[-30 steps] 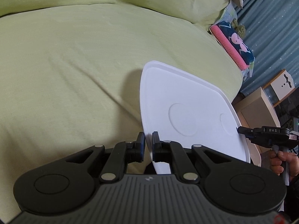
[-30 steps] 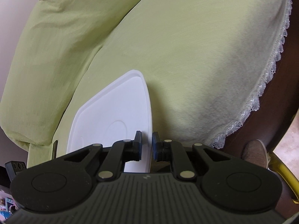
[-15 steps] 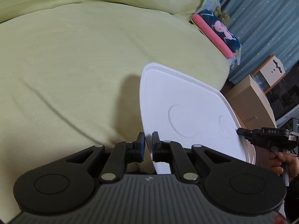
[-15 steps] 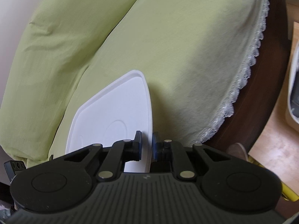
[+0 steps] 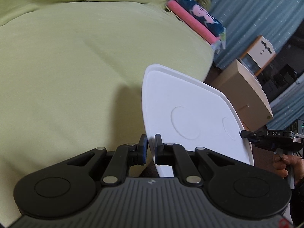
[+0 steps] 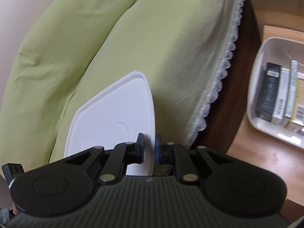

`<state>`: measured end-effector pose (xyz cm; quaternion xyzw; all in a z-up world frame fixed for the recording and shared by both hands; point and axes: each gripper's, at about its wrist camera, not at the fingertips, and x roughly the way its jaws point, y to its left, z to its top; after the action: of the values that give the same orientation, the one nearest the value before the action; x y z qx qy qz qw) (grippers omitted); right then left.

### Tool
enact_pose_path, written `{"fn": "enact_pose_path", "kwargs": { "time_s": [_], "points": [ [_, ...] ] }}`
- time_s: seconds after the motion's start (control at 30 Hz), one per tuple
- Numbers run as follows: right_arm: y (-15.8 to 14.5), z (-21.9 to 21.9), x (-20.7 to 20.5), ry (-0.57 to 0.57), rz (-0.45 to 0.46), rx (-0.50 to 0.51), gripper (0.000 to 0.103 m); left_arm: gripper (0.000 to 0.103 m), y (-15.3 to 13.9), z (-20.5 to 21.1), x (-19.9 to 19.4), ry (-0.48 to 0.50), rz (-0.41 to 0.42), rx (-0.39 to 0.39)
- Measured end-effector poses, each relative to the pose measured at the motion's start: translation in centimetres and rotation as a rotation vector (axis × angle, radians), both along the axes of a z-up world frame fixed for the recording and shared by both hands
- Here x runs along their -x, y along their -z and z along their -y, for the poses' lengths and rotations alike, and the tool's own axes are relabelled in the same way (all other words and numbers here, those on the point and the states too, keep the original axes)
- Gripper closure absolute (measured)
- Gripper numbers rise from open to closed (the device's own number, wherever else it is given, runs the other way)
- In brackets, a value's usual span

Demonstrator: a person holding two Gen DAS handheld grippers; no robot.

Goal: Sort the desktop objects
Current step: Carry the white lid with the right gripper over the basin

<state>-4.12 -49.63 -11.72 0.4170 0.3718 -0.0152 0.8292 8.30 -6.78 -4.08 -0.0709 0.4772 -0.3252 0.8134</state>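
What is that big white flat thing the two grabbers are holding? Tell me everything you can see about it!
The white lid looks like smooth, stiff plastic: a flat panel with rounded corners, a raised rim around its edge and two shallow circles pressed into its face. It is held up in the air, above a green cushion. The left gripper pinches one edge and the right gripper pinches the opposite edge. Nothing else touches it, and nothing lies on it. An open white bin of small boxes stands off to the side.

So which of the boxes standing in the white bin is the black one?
The one at the left end of the row, the black box, in the white bin; its neighbours are white or green-edged.
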Motion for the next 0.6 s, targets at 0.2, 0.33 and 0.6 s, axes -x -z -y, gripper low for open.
{"fn": "enact_pose_path", "kwargs": {
  "time_s": [0.2, 0.33, 0.6],
  "points": [
    [0.3, 3.2, 2.9, 0.099, -0.005, 0.008, 0.092, 0.099, 0.2, 5.0, -1.3, 0.101, 0.0, -0.004],
    [0.6, 5.5, 4.9, 0.165, -0.012, 0.012, 0.092, 0.099, 0.2, 8.5, -1.9, 0.163, 0.006, -0.003],
    [1.3, 9.6, 8.0, 0.264, -0.024, 0.02, 0.092, 0.099, 0.1, 14.9, -3.1, 0.257, 0.014, 0.001]
  ]
}}
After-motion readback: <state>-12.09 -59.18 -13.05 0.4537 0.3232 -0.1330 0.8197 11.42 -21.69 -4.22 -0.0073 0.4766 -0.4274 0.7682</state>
